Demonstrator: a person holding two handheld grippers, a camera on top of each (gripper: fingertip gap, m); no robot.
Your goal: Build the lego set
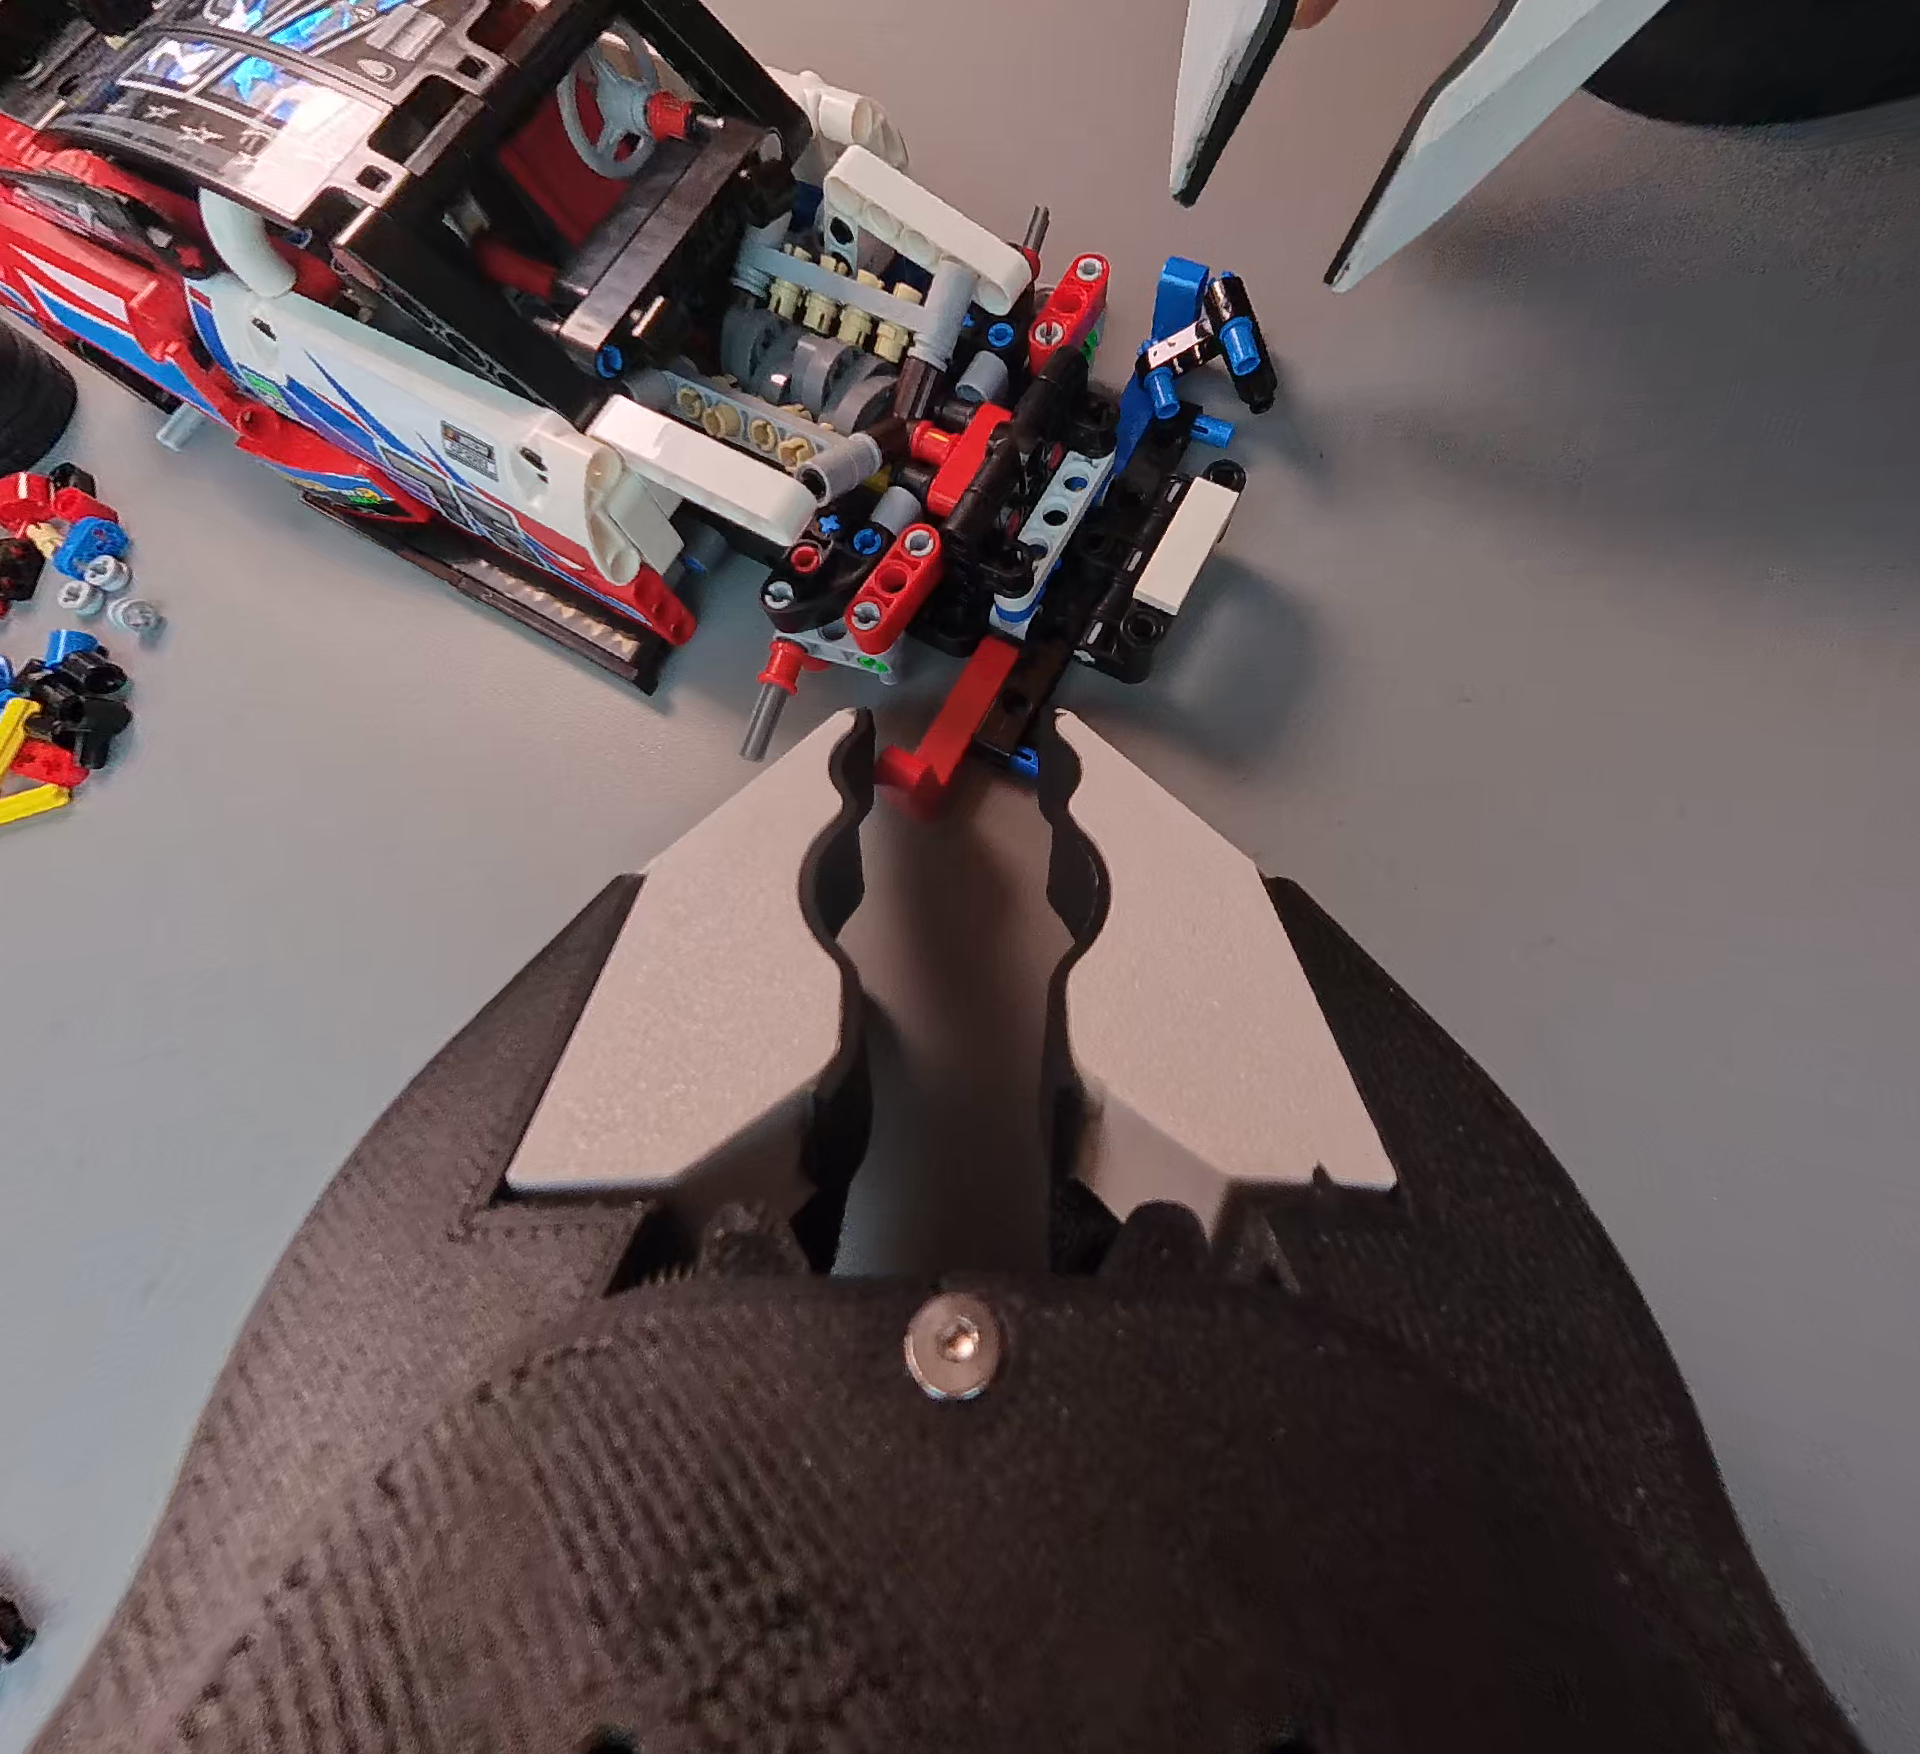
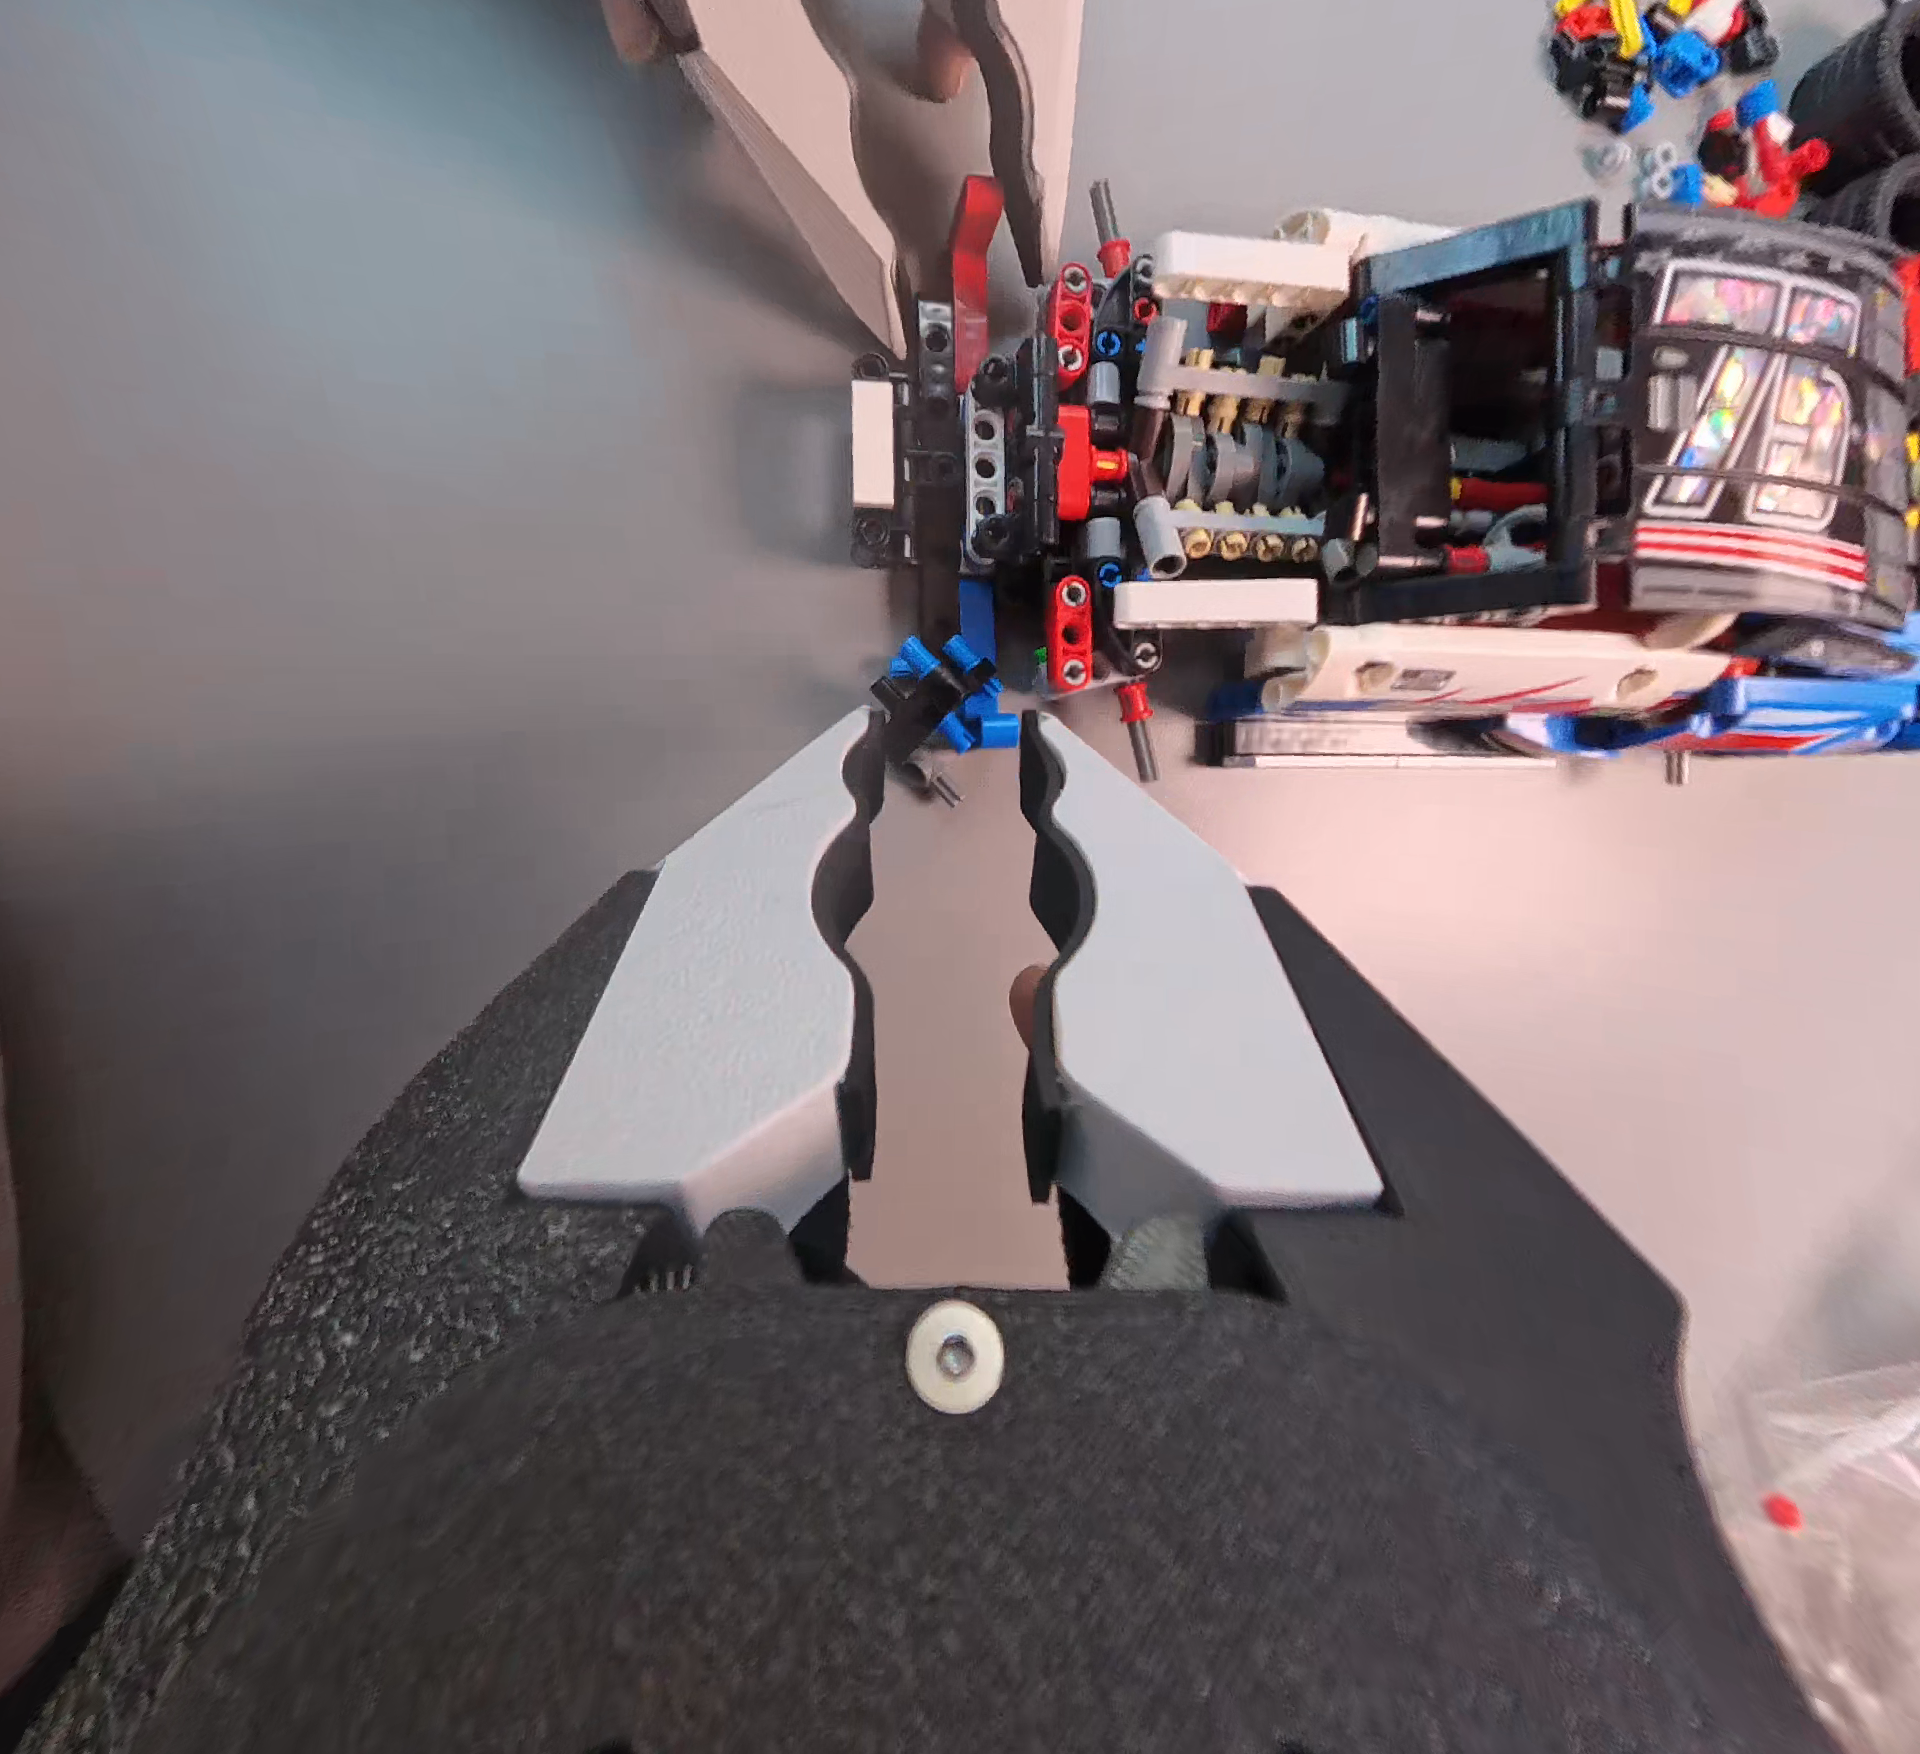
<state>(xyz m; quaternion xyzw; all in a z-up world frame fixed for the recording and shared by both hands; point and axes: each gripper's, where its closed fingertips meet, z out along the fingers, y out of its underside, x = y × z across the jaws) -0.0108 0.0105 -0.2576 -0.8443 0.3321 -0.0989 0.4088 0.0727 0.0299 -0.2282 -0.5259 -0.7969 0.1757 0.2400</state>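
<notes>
A partly built Lego race car (image 1: 343,42) lies on the grey table, its open engine bay and front frame facing my grippers; it also shows in the right wrist view (image 2: 1756,416). A red angled beam (image 1: 966,707) sticks out of the front frame. My left gripper (image 1: 958,728) is open, its tips on either side of that beam's end; it also shows in the right wrist view (image 2: 964,310). A small blue and black pin assembly (image 2: 940,681) sits at the frame's other corner. My right gripper (image 2: 948,722) is open, just short of it, and hangs above it in the left wrist view (image 1: 1262,239).
Loose small pieces (image 1: 62,624) lie beside the car, also seen in the right wrist view (image 2: 1662,63). Black tyres (image 2: 1870,104) stand next to them. A clear plastic bag (image 2: 1829,1496) lies at the near right. Bare table (image 1: 1558,769) lies in front of the car.
</notes>
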